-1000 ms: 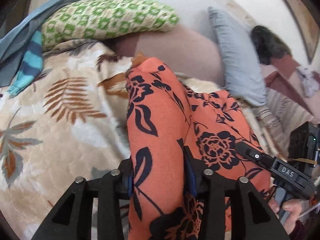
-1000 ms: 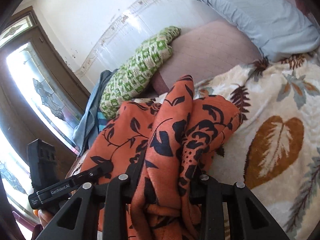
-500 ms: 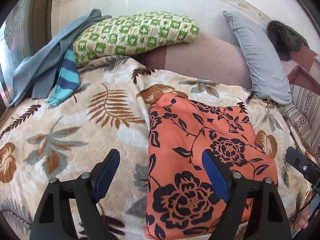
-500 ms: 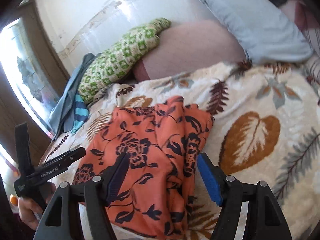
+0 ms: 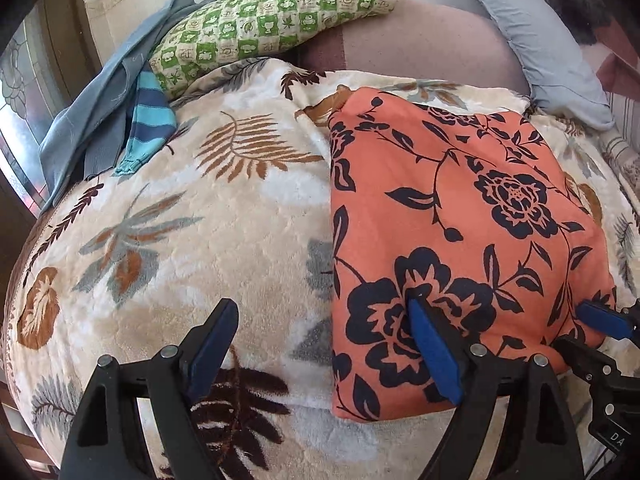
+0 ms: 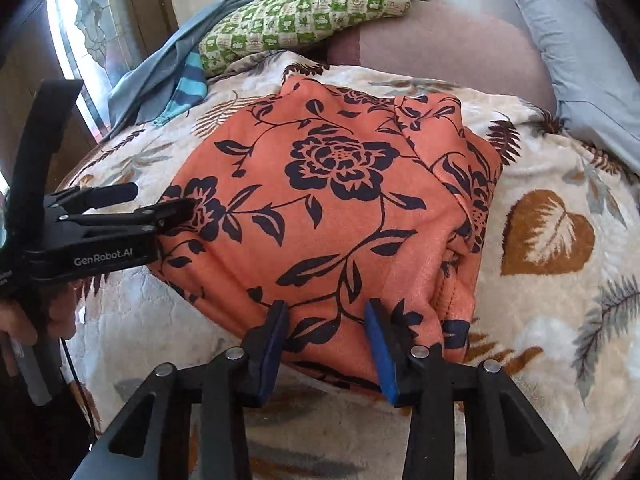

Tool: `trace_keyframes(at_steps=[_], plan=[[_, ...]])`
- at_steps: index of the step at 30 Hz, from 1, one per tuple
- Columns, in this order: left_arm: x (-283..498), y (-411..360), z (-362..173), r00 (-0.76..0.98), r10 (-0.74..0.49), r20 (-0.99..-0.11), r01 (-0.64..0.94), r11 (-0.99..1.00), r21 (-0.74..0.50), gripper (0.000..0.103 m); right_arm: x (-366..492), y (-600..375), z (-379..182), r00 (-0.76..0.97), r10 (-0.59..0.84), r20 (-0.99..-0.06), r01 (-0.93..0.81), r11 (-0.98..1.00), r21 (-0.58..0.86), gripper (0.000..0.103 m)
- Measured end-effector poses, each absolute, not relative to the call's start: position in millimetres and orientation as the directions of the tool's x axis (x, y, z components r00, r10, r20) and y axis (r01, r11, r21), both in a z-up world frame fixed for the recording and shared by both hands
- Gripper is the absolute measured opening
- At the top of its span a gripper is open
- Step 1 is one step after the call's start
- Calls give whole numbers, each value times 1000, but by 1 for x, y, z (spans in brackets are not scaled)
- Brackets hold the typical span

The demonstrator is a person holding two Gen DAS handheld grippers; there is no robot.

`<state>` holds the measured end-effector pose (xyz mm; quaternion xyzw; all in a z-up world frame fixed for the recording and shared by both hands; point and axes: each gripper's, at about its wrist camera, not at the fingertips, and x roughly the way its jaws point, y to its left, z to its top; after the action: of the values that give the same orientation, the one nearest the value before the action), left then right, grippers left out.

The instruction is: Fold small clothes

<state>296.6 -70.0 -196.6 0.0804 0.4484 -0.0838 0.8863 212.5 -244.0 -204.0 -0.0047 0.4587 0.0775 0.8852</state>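
An orange garment with black flowers [image 5: 452, 216] lies folded flat on the leaf-patterned blanket [image 5: 200, 240]. My left gripper [image 5: 320, 308] is open wide above the garment's near left edge: one finger over the blanket, the other over the cloth, nothing pinched. In the right wrist view the left gripper [image 6: 160, 200] comes in from the left side of the garment [image 6: 328, 208]. My right gripper [image 6: 326, 308] hovers at the garment's near edge, its jaws closing. The cloth between them lies flat, not pinched. One right fingertip [image 5: 600, 320] shows at the garment's right corner.
A green checked pillow [image 5: 272, 20], a mauve cushion [image 5: 424, 48] and a grey-blue pillow [image 5: 540, 40] line the back. Blue-grey and striped clothes [image 5: 120, 112] lie at the back left by a window [image 6: 92, 32]. A hand [image 6: 40, 312] holds the left gripper's handle.
Both grippers let go of the bunched, lifted garment, which now lies flat. Both pulled back toward its near edge. The right jaws opened wide, then narrowed again.
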Motion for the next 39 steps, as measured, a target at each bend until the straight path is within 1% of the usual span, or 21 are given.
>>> trace_keyframes(at_steps=[3,5,7,9,12,14,16,18,19,21,23,24,25,27,29,32,34,35,36,37,39], plan=[[295,-64,-191,578,-114,-808,215,976,16,87,207,-240,-201,579,114,-808,-153,988,30,44],[295,-59,-185,591,-131,-796,207,978,-7,87,209,-240,-199,583,120,-804,-154,987,36,43],[295,-54,-176,618,-136,-774,196,980,-16,87,213,-243,-189,596,146,-790,-157,985,63,43],[299,-49,-169,635,-143,-760,189,982,-27,87,222,-246,-173,637,162,-754,-161,984,75,44],[310,-47,-173,627,-120,-770,178,984,-9,87,256,-255,-150,668,169,-725,-136,985,104,44],[317,-50,-182,596,-95,-797,180,984,16,87,290,-260,-147,659,139,-739,-103,990,94,51],[320,-51,-186,587,-89,-805,182,983,24,87,329,-263,-157,631,105,-768,-68,994,81,51],[320,-52,-187,585,-92,-806,194,981,29,87,369,-271,-185,555,101,-826,-7,993,117,53],[321,-51,-187,579,-103,-809,199,980,17,88,387,-279,-203,505,114,-856,37,987,153,55],[323,-47,-188,557,-124,-821,191,981,-19,88,404,-290,-215,524,160,-837,67,971,228,56],[325,-42,-189,534,-150,-832,179,982,-62,88,414,-284,-207,498,119,-859,79,980,182,56],[326,-40,-190,522,-162,-838,171,982,-83,88,417,-276,-199,500,92,-861,75,986,149,56],[327,-38,-190,512,-174,-841,165,981,-102,88,417,-268,-190,524,95,-847,47,989,140,56],[326,-36,-190,504,-182,-844,159,980,-116,88,421,-246,-171,555,157,-817,-40,986,162,56],[323,-37,-189,505,-179,-844,165,980,-110,88,430,-221,-160,552,192,-811,-100,981,164,56],[323,-36,-189,503,-184,-844,168,979,-114,88,454,-184,-178,484,205,-851,-148,977,151,56],[325,-34,-191,499,-180,-848,157,981,-116,89,472,-169,-216,393,125,-911,-134,988,78,56],[326,-33,-192,495,-182,-850,157,980,-119,90,473,-167,-227,401,111,-909,-135,989,61,58],[327,-32,-193,491,-183,-851,154,980,-122,91,472,-166,-224,443,115,-889,-139,989,58,60],[327,-32,-193,490,-183,-852,152,981,-123,93,472,-167,-222,439,117,-891,-126,990,68,61],[328,-32,-193,490,-185,-852,154,980,-124,93,468,-174,-216,428,139,-893,-89,990,111,61]])
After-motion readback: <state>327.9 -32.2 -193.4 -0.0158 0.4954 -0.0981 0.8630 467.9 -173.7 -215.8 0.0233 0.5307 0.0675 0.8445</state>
